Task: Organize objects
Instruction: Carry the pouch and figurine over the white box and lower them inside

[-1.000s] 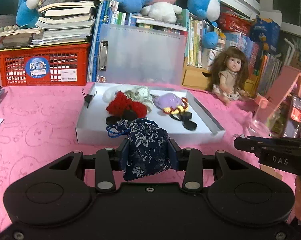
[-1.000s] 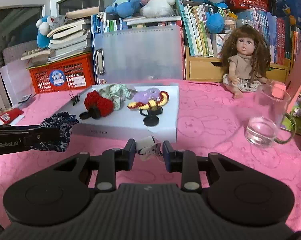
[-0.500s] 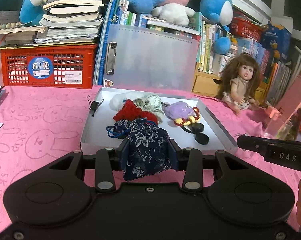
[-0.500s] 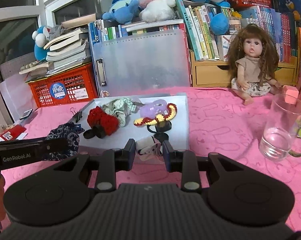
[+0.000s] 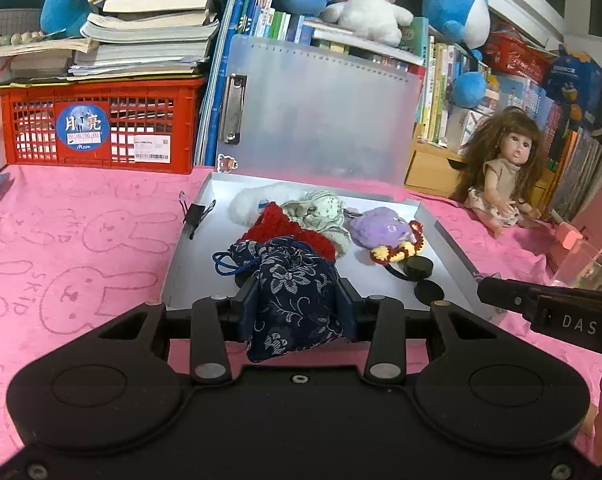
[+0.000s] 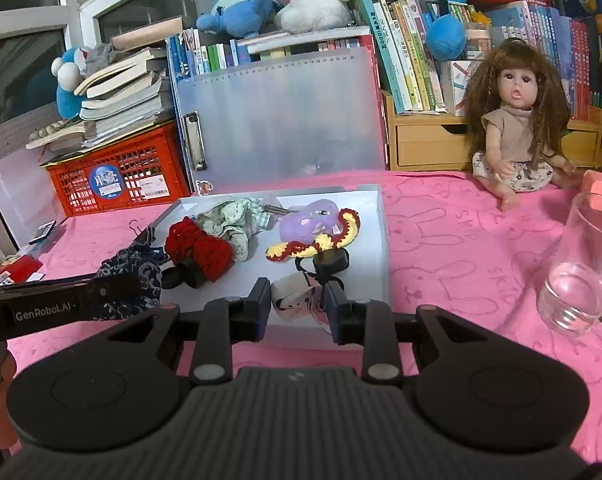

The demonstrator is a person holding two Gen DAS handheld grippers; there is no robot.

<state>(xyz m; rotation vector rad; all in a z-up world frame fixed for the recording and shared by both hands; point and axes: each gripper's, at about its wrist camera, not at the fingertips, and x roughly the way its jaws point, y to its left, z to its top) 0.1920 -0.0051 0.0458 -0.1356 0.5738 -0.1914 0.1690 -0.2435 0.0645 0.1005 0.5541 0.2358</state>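
Note:
My left gripper (image 5: 297, 304) is shut on a navy floral drawstring pouch (image 5: 293, 300), held just above the near edge of the white tray (image 5: 189, 256). My right gripper (image 6: 299, 304) is shut on a small white-and-black toy (image 6: 297, 300) over the tray's near right corner (image 6: 383, 240). In the tray lie a red crochet piece (image 6: 199, 246), a green floral cloth (image 6: 233, 220), a purple plush (image 6: 311, 220), a red-and-yellow crochet snake (image 6: 321, 242) and black discs (image 6: 333, 262). The pouch also shows in the right wrist view (image 6: 135, 276).
A binder clip (image 5: 197, 214) sits on the tray's left rim. A glass mug (image 6: 581, 276) stands at the right, a doll (image 6: 517, 128) behind it. A clear clipboard (image 6: 281, 120), red crate (image 6: 113, 176) with books and plush toys line the back of the pink cloth.
Both grippers have moved forward with their loads, from in front of the tray to over its near edge. Both stay shut.

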